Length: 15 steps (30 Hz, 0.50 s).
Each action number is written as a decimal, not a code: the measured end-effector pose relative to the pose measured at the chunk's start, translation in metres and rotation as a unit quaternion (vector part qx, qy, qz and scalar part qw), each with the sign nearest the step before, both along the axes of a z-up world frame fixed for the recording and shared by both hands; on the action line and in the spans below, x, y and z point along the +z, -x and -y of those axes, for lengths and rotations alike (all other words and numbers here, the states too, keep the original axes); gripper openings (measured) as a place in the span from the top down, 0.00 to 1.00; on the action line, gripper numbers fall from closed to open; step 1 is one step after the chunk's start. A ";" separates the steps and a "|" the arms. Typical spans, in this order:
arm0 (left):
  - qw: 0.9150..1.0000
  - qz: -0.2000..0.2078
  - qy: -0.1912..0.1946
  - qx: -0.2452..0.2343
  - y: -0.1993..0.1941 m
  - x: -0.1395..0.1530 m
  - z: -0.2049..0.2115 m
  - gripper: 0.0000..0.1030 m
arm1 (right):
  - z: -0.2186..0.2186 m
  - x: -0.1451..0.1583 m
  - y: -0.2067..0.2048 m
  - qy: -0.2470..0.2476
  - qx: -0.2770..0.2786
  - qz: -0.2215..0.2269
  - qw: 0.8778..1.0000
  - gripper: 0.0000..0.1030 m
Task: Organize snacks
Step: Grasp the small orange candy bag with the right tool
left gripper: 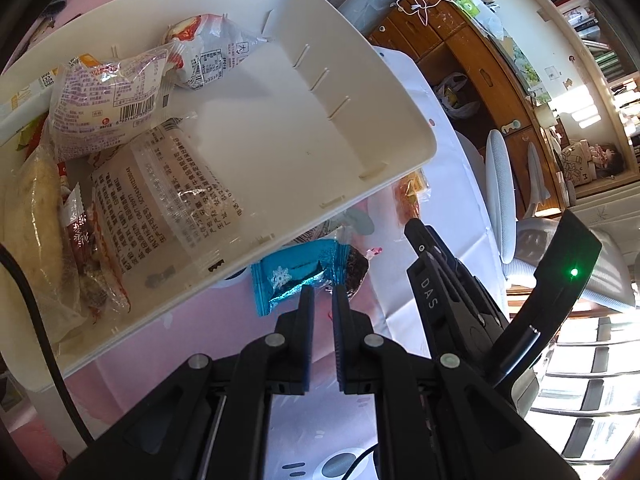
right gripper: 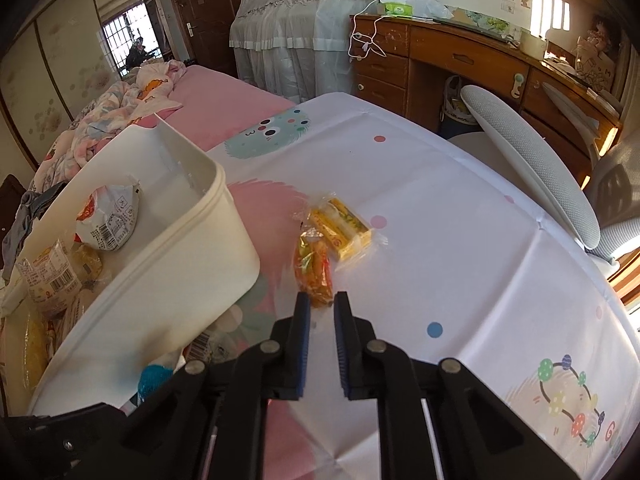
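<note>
Showing as smooth matt white plastic: the bin (left gripper: 304, 128). Glinting as glossy crinkled film: the blue wrapper (left gripper: 294, 276), the orange packet (right gripper: 314, 270) and the yellow packet (right gripper: 344, 232). Lying as smooth printed cloth with creases: the table cover (right gripper: 460, 208); gleaming as varnished wood: the desk (right gripper: 452, 60).

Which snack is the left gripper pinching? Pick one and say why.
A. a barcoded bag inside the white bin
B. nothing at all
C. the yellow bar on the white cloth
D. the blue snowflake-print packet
D: in the left wrist view the left gripper has its fingertips closed on the edge of the blue snowflake-print packet, which lies just outside the white bin.
</note>
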State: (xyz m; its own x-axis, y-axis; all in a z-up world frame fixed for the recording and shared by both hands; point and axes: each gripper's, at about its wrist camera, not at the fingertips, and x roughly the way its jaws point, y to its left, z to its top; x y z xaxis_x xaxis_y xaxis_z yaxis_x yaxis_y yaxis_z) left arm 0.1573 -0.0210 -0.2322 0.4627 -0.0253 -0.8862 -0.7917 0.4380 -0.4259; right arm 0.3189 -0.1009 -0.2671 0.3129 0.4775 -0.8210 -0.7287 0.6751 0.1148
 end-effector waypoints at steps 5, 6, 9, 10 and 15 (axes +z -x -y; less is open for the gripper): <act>1.000 0.017 -0.008 -0.014 0.009 0.022 0.008 0.94 | 0.023 0.017 0.015 -0.004 -0.023 -0.001 1.000 0.89; 1.000 0.020 -0.009 -0.018 0.011 0.026 0.009 0.94 | 0.028 0.020 0.019 -0.005 -0.028 -0.002 1.000 0.89; 0.999 0.020 0.000 -0.050 0.014 0.033 0.016 0.94 | 0.045 0.032 0.034 -0.009 -0.043 -0.004 0.999 0.89; 0.998 0.022 0.007 -0.058 0.016 0.034 0.018 0.94 | 0.050 0.036 0.040 -0.011 -0.046 -0.004 0.999 0.89; 0.998 0.020 0.015 -0.051 0.030 0.032 0.027 0.79 | 0.073 0.047 0.067 -0.013 -0.061 -0.008 0.998 0.89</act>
